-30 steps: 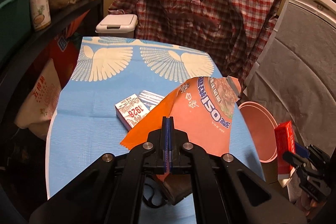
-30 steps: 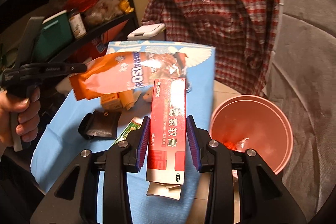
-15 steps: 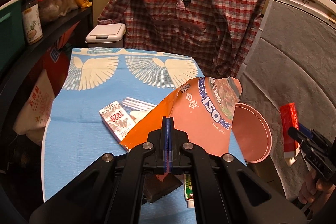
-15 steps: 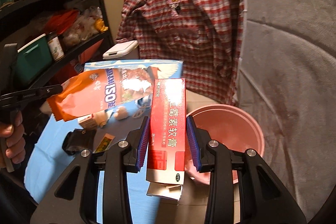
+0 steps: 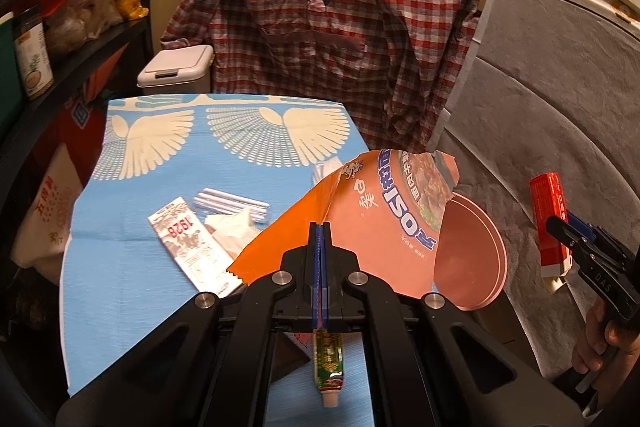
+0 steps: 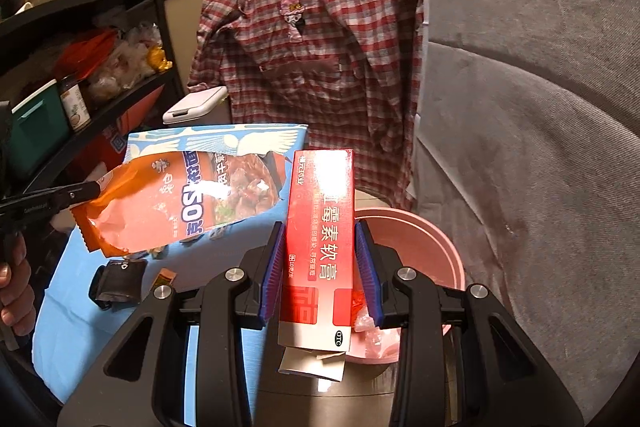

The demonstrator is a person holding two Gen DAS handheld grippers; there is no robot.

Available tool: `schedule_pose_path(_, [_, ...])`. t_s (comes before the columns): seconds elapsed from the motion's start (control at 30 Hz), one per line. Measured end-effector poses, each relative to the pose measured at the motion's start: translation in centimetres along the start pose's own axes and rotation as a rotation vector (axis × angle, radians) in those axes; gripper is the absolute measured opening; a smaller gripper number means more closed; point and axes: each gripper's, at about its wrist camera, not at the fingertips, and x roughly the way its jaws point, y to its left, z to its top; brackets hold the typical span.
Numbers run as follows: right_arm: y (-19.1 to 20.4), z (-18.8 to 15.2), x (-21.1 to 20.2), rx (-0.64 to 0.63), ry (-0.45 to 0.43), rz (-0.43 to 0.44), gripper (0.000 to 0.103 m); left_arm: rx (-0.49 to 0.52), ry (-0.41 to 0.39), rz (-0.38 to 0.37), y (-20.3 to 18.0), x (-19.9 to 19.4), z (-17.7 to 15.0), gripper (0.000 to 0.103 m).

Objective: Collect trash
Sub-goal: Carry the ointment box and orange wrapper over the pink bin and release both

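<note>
My left gripper [image 5: 320,231] is shut on the lower edge of an orange noodle wrapper [image 5: 384,219], held in the air above the blue table's right edge, its far end over the pink bin [image 5: 476,259]. That wrapper [image 6: 180,203] also shows in the right wrist view, pinched by the left gripper [image 6: 94,191]. My right gripper [image 6: 320,267] is shut on a red ointment box [image 6: 322,239], upright above the pink bin [image 6: 424,239]. In the left wrist view the red box [image 5: 550,219] and right gripper [image 5: 558,223] hang to the right of the bin.
On the blue cloth [image 5: 132,211] lie a white-and-red carton [image 5: 188,239], a striped pack [image 5: 232,203], crumpled tissue [image 5: 232,227], a green tube [image 5: 328,367] and a dark pouch [image 6: 116,283]. A plaid shirt [image 5: 332,39], a white lidded bin [image 5: 176,71], shelves at left, grey upholstery at right.
Both grippers have drifted right and slightly up with their loads. The wrapper now reaches over the pink bin, and the red box stands above the bin's opening. Both grips stay the same.
</note>
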Motion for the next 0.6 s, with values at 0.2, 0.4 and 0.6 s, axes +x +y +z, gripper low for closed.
schedule_pose_path(0.2, [-0.8,0.2,0.3,0.008,0.004,-0.014,0.036,0.021,0.012,-0.016,-1.8,1.0,0.1,0.0])
schedule_pose_path(0.4, [-1.8,0.6,0.5,0.023,0.0,-0.03,0.036,0.041,0.027,-0.027,-3.5,2.1,0.2,0.0])
schedule_pose_path(0.6, [-2.7,1.2,1.0,0.031,0.0,-0.05,0.036,0.052,0.044,-0.039,-4.9,3.4,0.4,0.0])
